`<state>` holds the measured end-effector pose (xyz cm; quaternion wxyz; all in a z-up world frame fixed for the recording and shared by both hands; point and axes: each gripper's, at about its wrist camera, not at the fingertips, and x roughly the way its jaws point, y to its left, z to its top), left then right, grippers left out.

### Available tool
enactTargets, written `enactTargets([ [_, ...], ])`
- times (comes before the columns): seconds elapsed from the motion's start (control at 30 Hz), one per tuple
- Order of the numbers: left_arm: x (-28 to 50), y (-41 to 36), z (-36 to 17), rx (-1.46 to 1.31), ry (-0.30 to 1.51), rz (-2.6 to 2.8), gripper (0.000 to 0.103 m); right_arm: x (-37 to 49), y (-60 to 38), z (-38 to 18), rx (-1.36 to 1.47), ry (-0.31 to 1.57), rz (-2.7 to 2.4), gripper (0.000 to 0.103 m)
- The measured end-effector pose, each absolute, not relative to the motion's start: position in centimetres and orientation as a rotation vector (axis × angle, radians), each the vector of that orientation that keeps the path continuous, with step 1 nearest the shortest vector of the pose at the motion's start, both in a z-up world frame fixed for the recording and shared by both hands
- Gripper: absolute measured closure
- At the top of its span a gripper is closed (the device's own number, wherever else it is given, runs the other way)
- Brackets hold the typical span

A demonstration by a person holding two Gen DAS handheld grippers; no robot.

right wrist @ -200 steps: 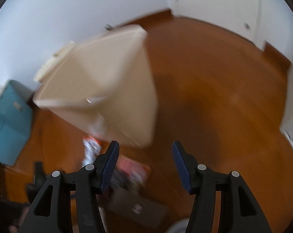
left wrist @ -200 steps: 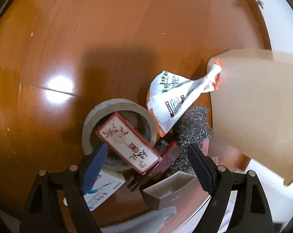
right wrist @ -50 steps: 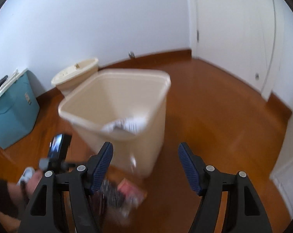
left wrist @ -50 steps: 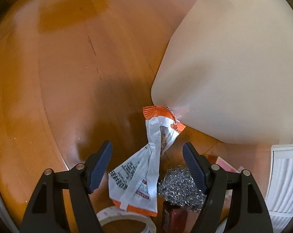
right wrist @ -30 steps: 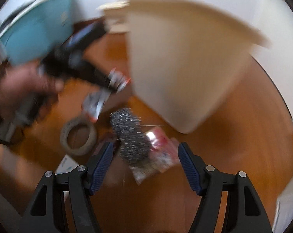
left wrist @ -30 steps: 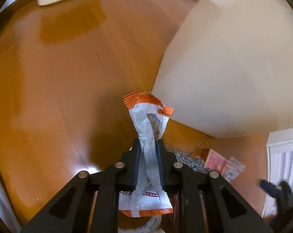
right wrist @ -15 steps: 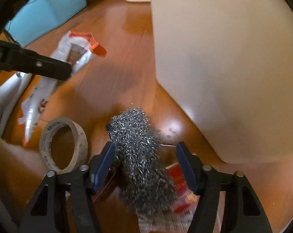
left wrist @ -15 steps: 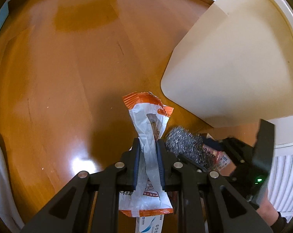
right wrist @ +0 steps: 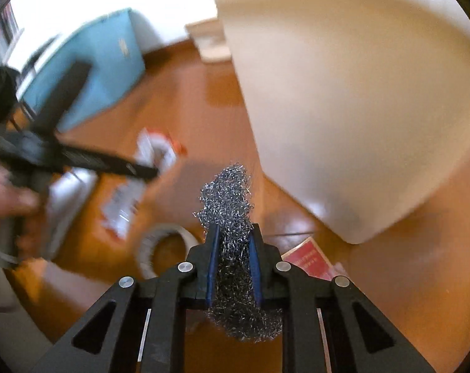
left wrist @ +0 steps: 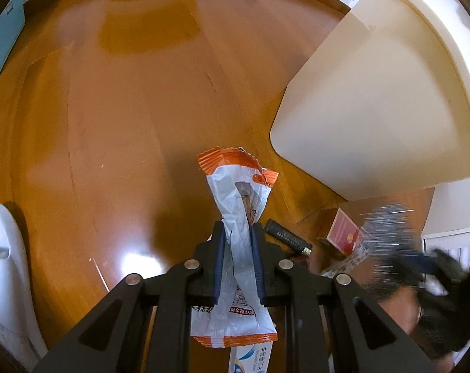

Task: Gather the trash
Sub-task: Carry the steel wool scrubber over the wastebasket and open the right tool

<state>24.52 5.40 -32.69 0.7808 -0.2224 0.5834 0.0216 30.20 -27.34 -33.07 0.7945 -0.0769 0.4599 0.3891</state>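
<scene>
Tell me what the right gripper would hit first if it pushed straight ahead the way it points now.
Probably the wood floor just left of the beige bin. The right gripper, shut on the steel wool, points past the bin's wall, though depth is unclear.

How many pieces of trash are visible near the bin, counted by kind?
Snack wrapper, held in the left hand-held gripper: 1
Steel wool pad, held in the right hand-held gripper: 1
Tape roll on the floor: 1
Red box on the floor: 1
Small black object on the floor: 1
Total: 5
</scene>
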Motion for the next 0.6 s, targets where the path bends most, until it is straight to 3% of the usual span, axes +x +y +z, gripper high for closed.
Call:
enactTargets([
  [0.13, 23.6, 5.6, -32.6, -0.484, 1.265, 0.057, 0.087, 29.4, -30.3, -23.7, -0.029, 0.827, 0.850, 0.085],
  [0.23, 23.5, 5.4, -32.7, -0.481, 1.270, 0.059, 0.087, 31.9, -32.7, -16.0, 0.033, 0.662, 0.821, 0.085],
  [0.33, 23.7, 5.1, -32.8, -0.461, 1.269, 0.062, 0.087, 36.6, -32.8, -11.7, -0.003, 0.574, 0.757, 0.085],
  [0.43, 23.9, 4.9, -32.8, -0.445, 1.265, 0.067, 0.087, 42.2, -30.4, -12.2, -0.178, 0.612, 0.647, 0.085],
  [0.6, 24.3, 4.7, -32.3, -0.422, 1.250, 0.060, 0.087, 48.9, -24.8, -21.0, -0.499, 0.874, 0.558, 0.082],
])
